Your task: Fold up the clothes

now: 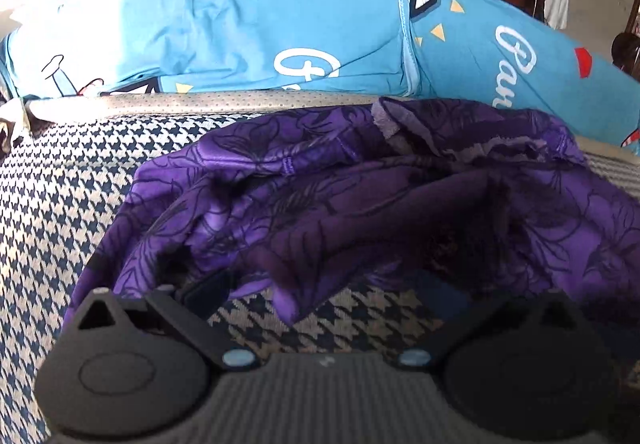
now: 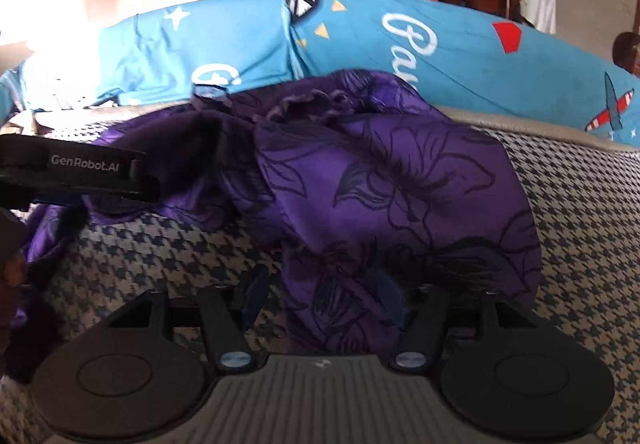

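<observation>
Look for the purple flowered garment in a loose, crumpled heap on the checked mattress, just in front of the blue pillows, with no flat panel or straight edge showing. Probably a matter of getting hold of two matching points, so hunt for a hem, seam or gathered waistband rather than pinching a random fold. Take one layer only, one corner per side, then lift and draw apart until the cloth hangs flat. Beware of grabbing the mattress cover along with the cloth. On the left, jaws spread wide and low over the mattress at the near edge of the heap, with a flap of cloth drooping into the gap, unpinched. From the right wrist view, side-on and roughly level, tip at the heap's left fringe. On the right, jaws likewise apart and gripping nothing, level and close to the mattress, with cloth hanging across the gap, one pad bare and the other mostly covered.
</observation>
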